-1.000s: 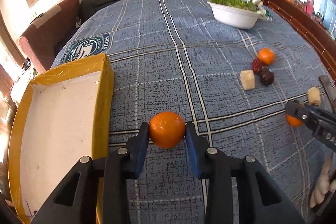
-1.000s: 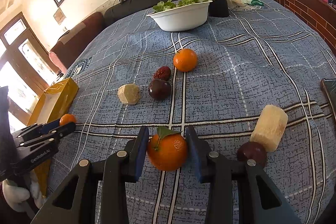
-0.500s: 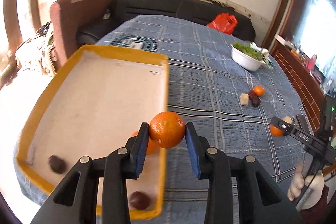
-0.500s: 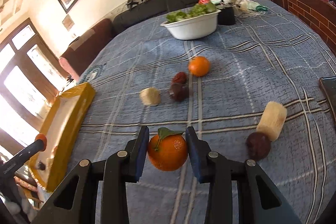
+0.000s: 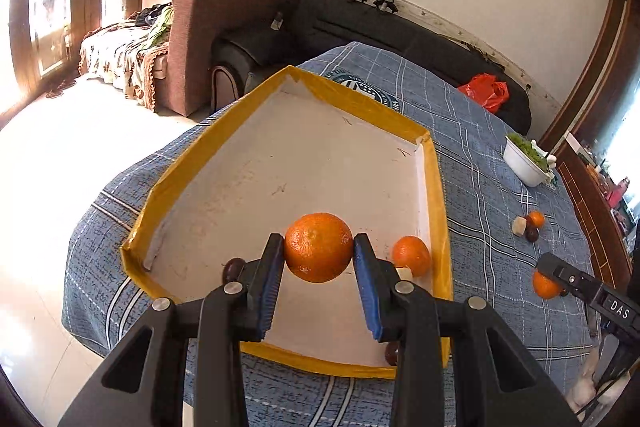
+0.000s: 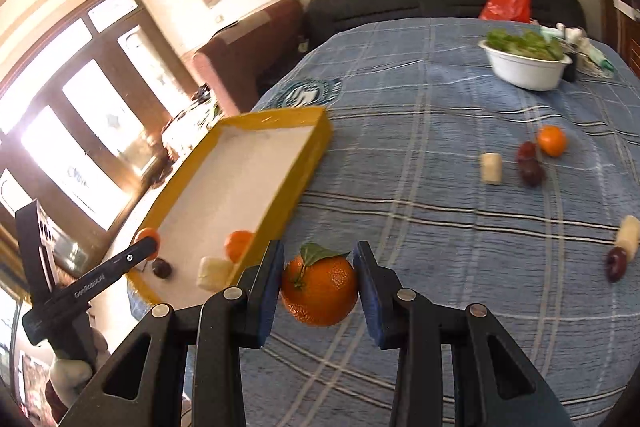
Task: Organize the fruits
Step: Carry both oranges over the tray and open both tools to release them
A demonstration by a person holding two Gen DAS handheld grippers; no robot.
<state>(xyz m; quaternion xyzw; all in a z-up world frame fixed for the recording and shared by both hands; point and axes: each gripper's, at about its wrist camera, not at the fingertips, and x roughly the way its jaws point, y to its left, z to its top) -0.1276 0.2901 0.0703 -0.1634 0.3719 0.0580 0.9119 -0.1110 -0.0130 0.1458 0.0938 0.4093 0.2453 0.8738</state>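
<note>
At the left, tray (image 5: 436, 187): yellow-rimmed, white floor, on the blue cloth (image 5: 500, 211); near end holds an orange (image 5: 412, 254), a pale chunk (image 6: 214, 273) and dark fruits.
Left gripper (image 5: 318, 253): tilted down over the tray's near end, jaws narrow and clamped on a plain orange (image 5: 318, 247).
Step in hand: setting that fruit down, as I judge it.
Doing it well: lower close to the floor, pick a bare patch left of the fruit lying there, part the jaws slowly so it cannot roll out.
Right gripper (image 6: 319, 287): tilted down above the cloth just right of the tray, jaws narrow, gripping a leafed orange (image 6: 320, 289).
Far right: another orange (image 6: 552, 141), dark fruits and pale chunks await on the cloth, near a white bowl (image 6: 524, 69).
</note>
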